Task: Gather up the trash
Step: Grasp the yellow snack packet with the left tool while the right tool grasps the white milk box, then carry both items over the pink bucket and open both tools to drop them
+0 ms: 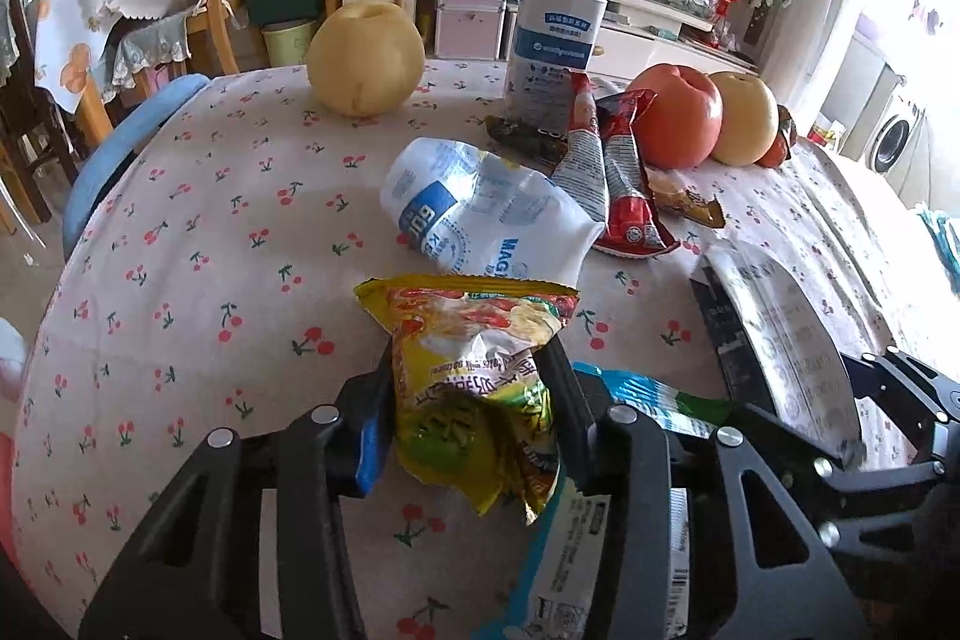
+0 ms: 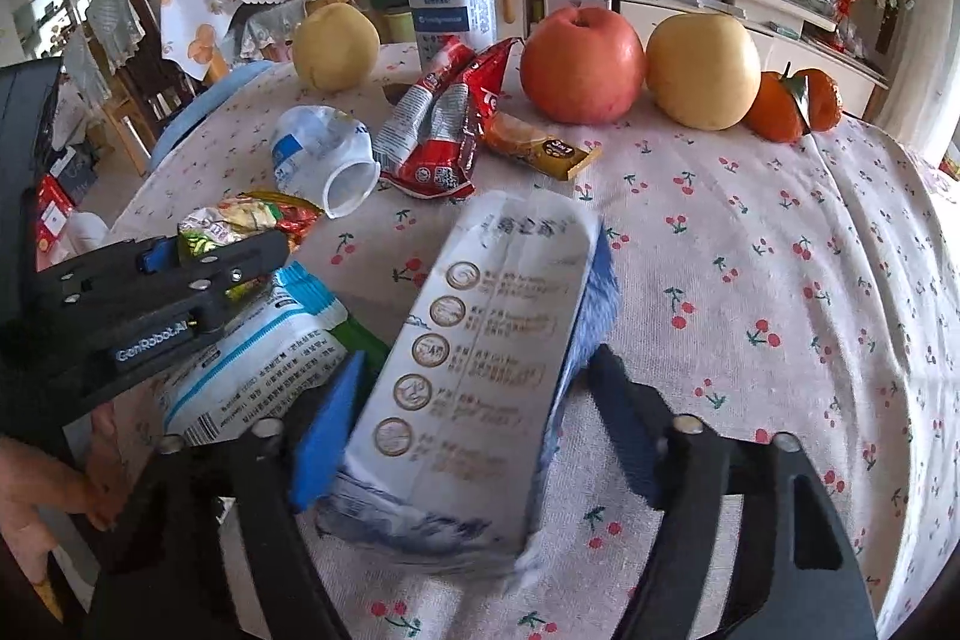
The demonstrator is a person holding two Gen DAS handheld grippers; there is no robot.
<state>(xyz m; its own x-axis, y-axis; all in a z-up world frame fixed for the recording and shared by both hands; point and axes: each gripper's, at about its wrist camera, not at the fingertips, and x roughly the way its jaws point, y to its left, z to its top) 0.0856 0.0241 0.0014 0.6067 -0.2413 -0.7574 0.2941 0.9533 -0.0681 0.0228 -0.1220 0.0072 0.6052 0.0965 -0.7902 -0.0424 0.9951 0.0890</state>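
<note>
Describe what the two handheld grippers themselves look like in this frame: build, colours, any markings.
Both are black plastic two-finger tools with cut-out linkage arms and round silver pivot pins. The left gripper has a blue pad on its finger; the side view from the right wrist shows white "GenRobot.AI" lettering on its body. The right gripper has the same black frame, with a blue pad on one finger. No cables or sleeve visible.

We see our black left gripper (image 2: 198, 256) with silver screws, blue pads and white "GenRobot.AI" lettering; our right gripper (image 2: 474, 394) matches.

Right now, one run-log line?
left gripper: shut on yellow wrapper | right gripper: jaws around white carton, left pad touching, grip unconfirmed
</note>
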